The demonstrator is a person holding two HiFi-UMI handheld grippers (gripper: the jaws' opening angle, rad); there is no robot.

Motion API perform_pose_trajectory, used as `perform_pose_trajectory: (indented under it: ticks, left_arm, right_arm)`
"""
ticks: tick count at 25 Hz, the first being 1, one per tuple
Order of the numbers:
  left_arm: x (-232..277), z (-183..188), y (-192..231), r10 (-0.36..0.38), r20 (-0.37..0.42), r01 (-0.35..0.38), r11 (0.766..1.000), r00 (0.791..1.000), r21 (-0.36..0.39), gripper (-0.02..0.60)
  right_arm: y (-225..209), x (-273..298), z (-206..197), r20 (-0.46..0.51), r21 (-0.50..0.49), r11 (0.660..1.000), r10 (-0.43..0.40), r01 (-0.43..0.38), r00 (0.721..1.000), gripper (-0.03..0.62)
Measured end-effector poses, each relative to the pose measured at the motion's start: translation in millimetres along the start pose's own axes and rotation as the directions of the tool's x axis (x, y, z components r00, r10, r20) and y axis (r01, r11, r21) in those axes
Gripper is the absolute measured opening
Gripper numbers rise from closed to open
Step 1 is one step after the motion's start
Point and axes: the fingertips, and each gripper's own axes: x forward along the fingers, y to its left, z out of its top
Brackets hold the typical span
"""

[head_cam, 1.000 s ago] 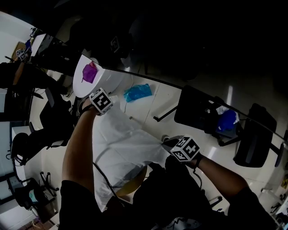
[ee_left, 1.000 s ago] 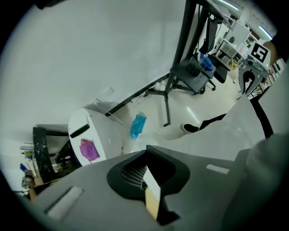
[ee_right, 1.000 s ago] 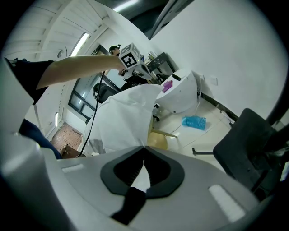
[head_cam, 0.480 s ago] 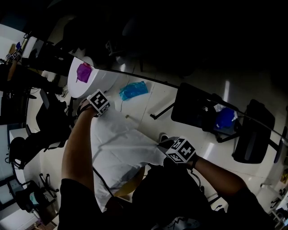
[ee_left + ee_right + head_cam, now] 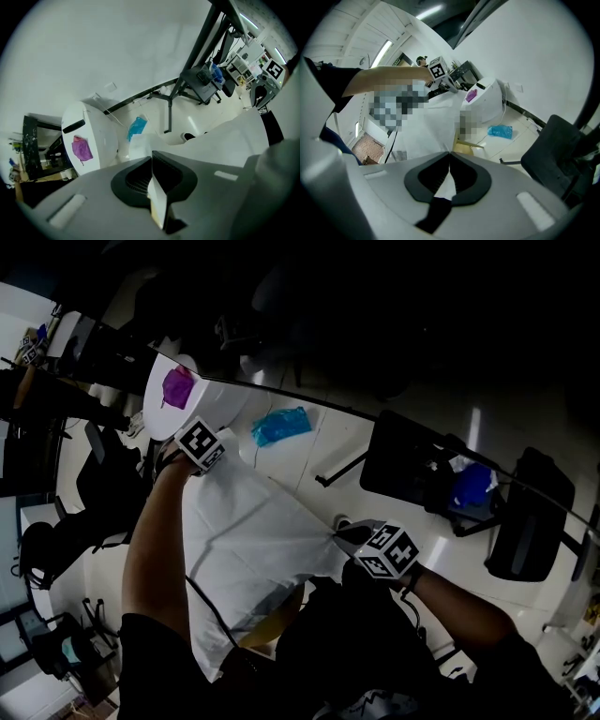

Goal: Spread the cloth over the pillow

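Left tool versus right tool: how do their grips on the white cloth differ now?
The left tool pinches the white cloth at its far corner, beside the white rounded unit; the right tool pinches the corner nearer the person. The left tool's jaws have just been closing on the cloth; the right tool's jaws are shut on it. Both hold the same sheet, pulled out between them.

Bare floor (image 5: 326,432) lies open at upper centre, between the stretched cloth (image 5: 253,540) and a black chair (image 5: 408,465) at right. A white rounded appliance (image 5: 223,407) blocks the upper left, with a blue bag (image 5: 281,426) just beside it.
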Motion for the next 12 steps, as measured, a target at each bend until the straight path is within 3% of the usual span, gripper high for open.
perform_pose_trajectory:
  ticks: [3,6,10,12]
  left_arm:
    - [-2.2,1.4,2.0,0.019,0.025,-0.019,1.0,0.999,-0.017,0.0]
    - [2.1,-7.4,-0.5,0.033,-0.004,-0.033,0.998,0.999,-0.05,0.0]
    - [16.4,-11.9,-8.3,0.042,-0.032,-0.042,0.999,0.999,-0.012,0.0]
    - [19.3,-9.2,-4.4,0.087,-0.032,-0.086,0.996,0.996,0.032,0.0]
  right_arm:
    - [-7.4,4.5,-3.3,0.001,0.005,1.0,-0.02,0.02,1.0,0.014]
    - [-16.3,18.9,-13.2,-0.016,0.02,0.999,-0.025,0.026,1.0,0.014]
    - [-21.1,46.3,-29.8,-0.064,0.034,0.999,-0.022,0.025,0.998,0.015]
    - [-20.5,56.0,-34.4,-0.088,0.025,0.999,-0.024,0.026,0.996,0.017]
